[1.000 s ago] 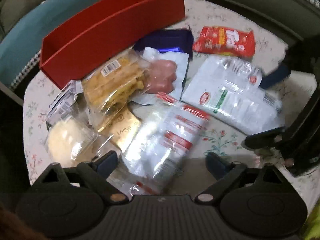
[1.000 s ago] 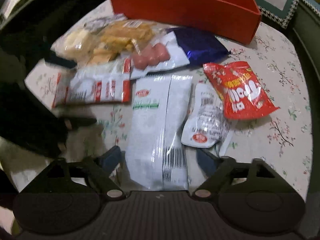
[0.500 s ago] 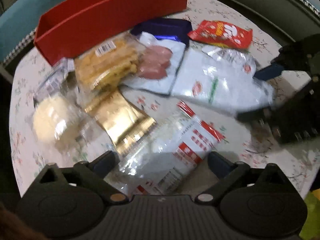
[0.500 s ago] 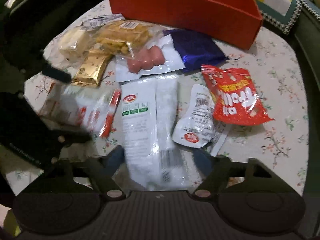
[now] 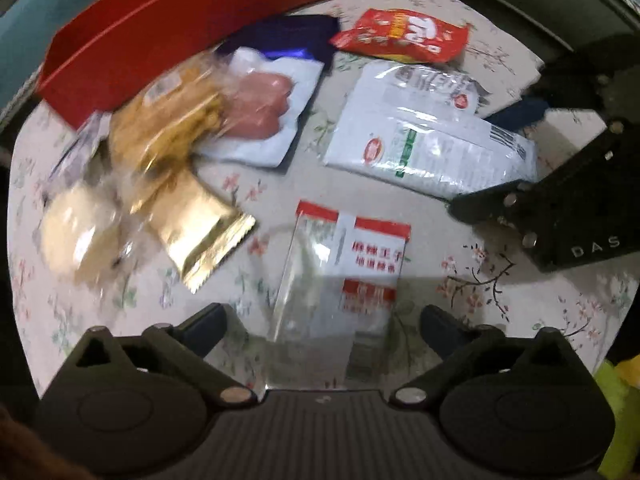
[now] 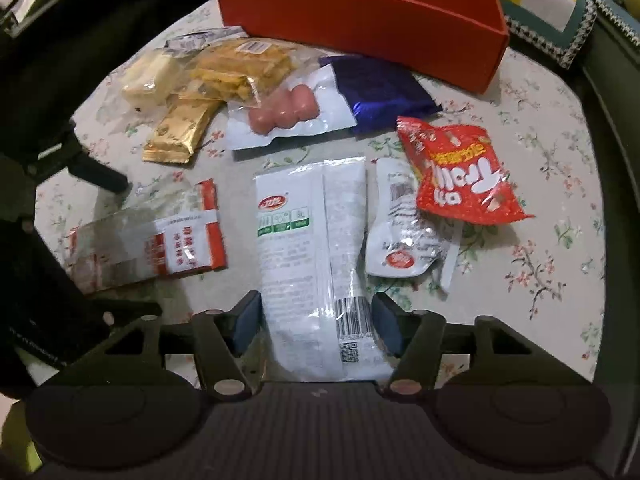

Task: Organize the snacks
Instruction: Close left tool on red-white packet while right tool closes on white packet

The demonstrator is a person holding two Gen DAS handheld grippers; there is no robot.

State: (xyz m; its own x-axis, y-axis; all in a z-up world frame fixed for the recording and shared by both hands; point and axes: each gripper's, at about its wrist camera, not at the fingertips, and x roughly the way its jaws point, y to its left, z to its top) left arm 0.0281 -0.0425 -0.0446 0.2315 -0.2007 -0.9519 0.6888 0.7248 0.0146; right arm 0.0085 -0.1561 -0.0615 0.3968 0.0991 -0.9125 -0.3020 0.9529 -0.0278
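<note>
Several snack packs lie on a floral table in front of a red box (image 6: 360, 20), which also shows in the left wrist view (image 5: 160, 32). My left gripper (image 5: 324, 320) is open, its fingers either side of a clear pack with red labels (image 5: 352, 272), also seen in the right wrist view (image 6: 152, 248). My right gripper (image 6: 316, 322) is open but narrower, its blue pads close beside a long white pack (image 6: 312, 248), which also shows in the left wrist view (image 5: 432, 148). Whether the pads touch it I cannot tell.
A red candy bag (image 6: 460, 172), small white sachet (image 6: 400, 232), purple pack (image 6: 380, 92), sausage pack (image 6: 284, 112), gold bar (image 6: 180, 128), yellow cracker pack (image 6: 240, 68) and pale cake (image 6: 148, 76) lie around. Cushions sit behind the box.
The left gripper drew back, dragging the red-labelled clear pack away from the pile toward the near edge. The right gripper's fingers have narrowed around the long white pack.
</note>
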